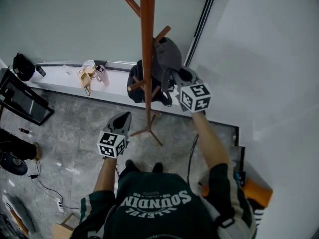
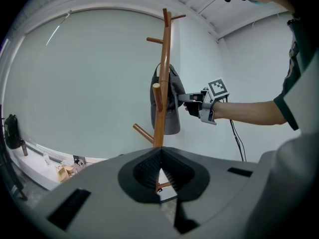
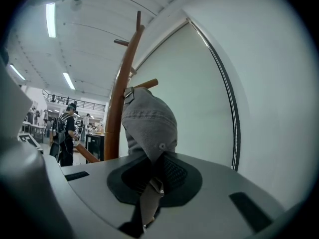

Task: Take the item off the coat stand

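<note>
Pinching the grey cap [image 3: 149, 123], which hangs on the coat stand [image 3: 119, 108] at frame centre, the right hand-held gripper [image 3: 157, 157] is clenched; the left hand-held gripper [image 2: 160, 152] is closed, empty. Pulling sideways could topple the stand.

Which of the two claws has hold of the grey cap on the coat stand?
The right claw, clamped on the grey fabric cap at the brown wooden coat stand. The left claw holds nothing and is clear of the stand.

Even, soft indoor light; ceiling strip lights [image 3: 51, 19] glow left of the coat stand [image 3: 119, 98] (fisheye corners go black).
</note>
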`<state>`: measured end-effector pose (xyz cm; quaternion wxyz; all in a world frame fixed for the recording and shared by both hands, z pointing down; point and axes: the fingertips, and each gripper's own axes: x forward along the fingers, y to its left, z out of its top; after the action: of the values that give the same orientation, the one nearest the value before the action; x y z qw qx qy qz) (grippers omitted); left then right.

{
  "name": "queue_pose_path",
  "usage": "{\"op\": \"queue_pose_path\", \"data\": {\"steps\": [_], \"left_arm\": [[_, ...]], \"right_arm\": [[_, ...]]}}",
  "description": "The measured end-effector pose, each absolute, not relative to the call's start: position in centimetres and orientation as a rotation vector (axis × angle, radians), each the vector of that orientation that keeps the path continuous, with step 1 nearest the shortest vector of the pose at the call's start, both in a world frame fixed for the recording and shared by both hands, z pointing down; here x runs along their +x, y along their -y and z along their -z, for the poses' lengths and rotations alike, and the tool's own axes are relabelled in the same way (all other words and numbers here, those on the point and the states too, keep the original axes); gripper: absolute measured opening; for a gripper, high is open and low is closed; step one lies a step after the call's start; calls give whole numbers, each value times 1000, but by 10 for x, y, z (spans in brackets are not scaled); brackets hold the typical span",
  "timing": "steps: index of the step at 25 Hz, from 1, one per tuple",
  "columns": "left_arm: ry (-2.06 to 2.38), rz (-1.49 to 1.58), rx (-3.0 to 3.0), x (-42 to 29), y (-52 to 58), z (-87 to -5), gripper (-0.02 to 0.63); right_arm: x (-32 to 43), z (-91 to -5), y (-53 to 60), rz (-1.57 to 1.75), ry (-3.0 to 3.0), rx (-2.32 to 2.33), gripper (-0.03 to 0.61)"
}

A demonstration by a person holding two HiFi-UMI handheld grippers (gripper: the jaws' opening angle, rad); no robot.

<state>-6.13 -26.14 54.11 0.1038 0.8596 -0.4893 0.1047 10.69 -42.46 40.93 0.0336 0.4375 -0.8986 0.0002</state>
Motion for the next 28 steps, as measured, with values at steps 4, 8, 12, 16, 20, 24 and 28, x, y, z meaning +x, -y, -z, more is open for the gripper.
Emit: {"op": "queue_pose_path", "data": {"steps": [4, 8, 12, 16, 20, 24, 28], "left_arm": [[1449, -307, 2534, -64, 261, -540, 2], [1453, -306, 2534, -65, 261, -540, 2], [1453, -306, 2534, -66, 258, -540, 2], [1449, -307, 2535, -66, 257, -542, 2], [1447, -307, 2536, -66, 257, -540, 2], [1448, -312, 2536, -62, 257, -539, 2], [1447, -313, 2538, -61, 257, -541, 2]], "right_arm": [[108, -403, 425, -16, 2779, 1362, 21], [110, -397, 426, -27, 2794, 1383, 20], [114, -389, 425, -44, 2813, 1407, 20], [118, -385, 426, -56, 2821, 1433, 20], [123, -378, 428, -65, 2826, 1455, 20], [132, -373, 433, -90, 2830, 1470, 20], [140, -371, 439, -125, 2834, 1500, 20]]}}
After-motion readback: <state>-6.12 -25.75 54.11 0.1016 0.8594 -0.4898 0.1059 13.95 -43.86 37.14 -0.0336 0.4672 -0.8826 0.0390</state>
